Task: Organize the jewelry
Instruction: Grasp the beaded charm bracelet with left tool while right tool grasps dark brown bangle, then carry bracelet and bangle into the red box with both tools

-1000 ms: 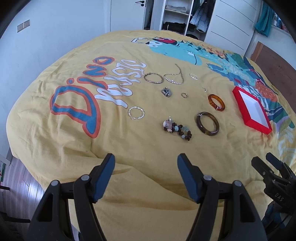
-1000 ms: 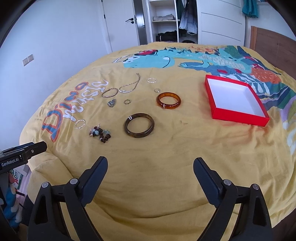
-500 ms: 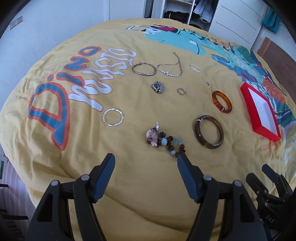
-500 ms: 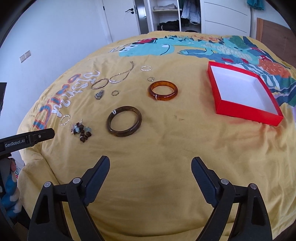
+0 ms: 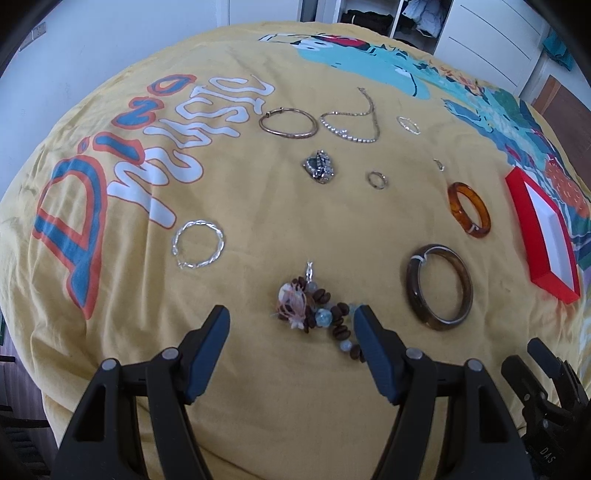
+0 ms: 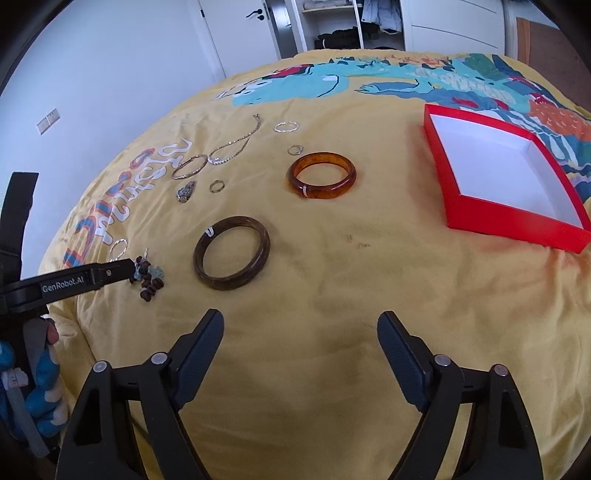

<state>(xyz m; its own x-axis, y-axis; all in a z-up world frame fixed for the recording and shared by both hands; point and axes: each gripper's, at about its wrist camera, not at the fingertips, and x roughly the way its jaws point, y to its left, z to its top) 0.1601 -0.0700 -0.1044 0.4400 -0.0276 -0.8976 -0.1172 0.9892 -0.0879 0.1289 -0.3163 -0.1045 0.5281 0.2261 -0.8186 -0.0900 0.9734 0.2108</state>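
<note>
Jewelry lies spread on a yellow printed bedspread (image 5: 258, 387). A beaded bracelet (image 5: 317, 314) with brown beads sits just ahead of my open left gripper (image 5: 291, 321), its tail reaching the right fingertip. A dark brown bangle (image 5: 439, 286) (image 6: 231, 252) lies to its right, an amber bangle (image 5: 470, 209) (image 6: 322, 175) beyond it. My right gripper (image 6: 300, 325) hovers short of the dark bangle, its jaws closing with nothing between them. An open red box (image 6: 517, 218) (image 5: 543, 236) with a white inside sits at the right.
Farther back lie a silver twisted bracelet (image 5: 197, 244), a gold hoop (image 5: 288, 123), a chain necklace (image 5: 354, 125), a dark pendant (image 5: 319, 166) and small rings (image 5: 377, 180). A wardrobe (image 6: 354, 22) and a door (image 6: 240, 33) stand behind the bed.
Both grippers moved forward and down toward the bedspread. The beaded bracelet now lies at the left fingertips. The right jaws have narrowed a little.
</note>
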